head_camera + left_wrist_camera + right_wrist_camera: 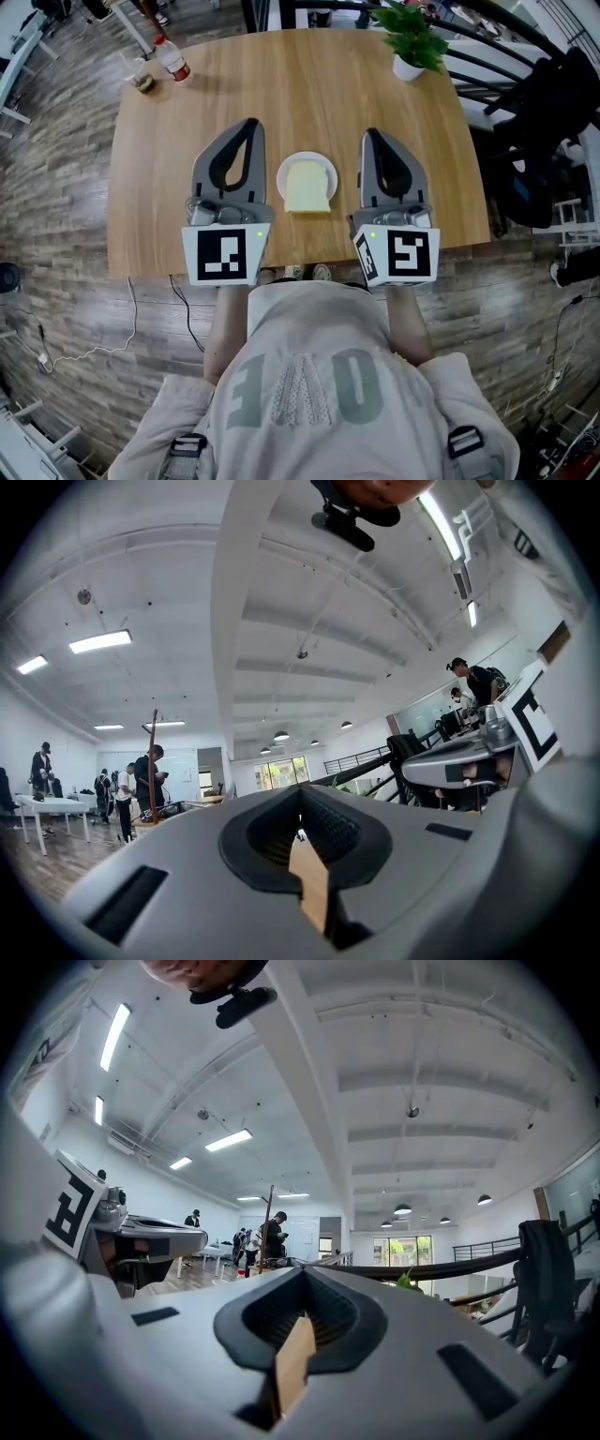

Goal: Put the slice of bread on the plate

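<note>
Bread slice [307, 186] already lies on the plate [282, 174], so the placing step looks finished and the next move calls only for keeping both tools clear of it. Nearest the person, the left gripper [249, 127] is held just left of the plate and the right gripper [372, 136] just right of it. Both point level, away from the body, jaws together on nothing. Beyond the plate, near the table's [187, 122] far edge, stand a bottle [172, 58] and a potted plant [412, 42]

Pale yellow bread [307, 186], white plate [283, 173], tan wood-grain table [309, 89]; left gripper [251, 123] and right gripper [367, 133] were both grey (black-and-white square markers [225, 255] too).
</note>
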Demonstrator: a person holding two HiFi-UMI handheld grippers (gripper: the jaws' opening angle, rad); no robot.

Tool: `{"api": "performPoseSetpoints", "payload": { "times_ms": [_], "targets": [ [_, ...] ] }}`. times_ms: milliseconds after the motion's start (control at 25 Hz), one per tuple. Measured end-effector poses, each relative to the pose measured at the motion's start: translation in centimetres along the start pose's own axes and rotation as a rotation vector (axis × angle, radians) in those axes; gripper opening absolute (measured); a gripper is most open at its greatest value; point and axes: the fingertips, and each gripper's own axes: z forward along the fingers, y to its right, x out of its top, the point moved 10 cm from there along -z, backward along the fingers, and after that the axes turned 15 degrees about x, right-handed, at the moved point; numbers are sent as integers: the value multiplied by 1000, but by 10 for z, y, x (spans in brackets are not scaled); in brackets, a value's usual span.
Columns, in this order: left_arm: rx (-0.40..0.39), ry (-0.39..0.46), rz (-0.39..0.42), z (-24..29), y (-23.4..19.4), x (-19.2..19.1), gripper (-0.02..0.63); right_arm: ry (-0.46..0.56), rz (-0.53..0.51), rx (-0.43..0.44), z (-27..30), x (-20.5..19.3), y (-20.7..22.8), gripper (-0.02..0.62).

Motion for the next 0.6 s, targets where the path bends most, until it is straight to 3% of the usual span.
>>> {"api": "performPoseSetpoints", "payload": {
  "times_ms": [600],
  "targets": [
    [-18, 29, -2, -7, 5, 1, 7, -34, -10, 52, 2, -3, -11, 15]
  ]
}}
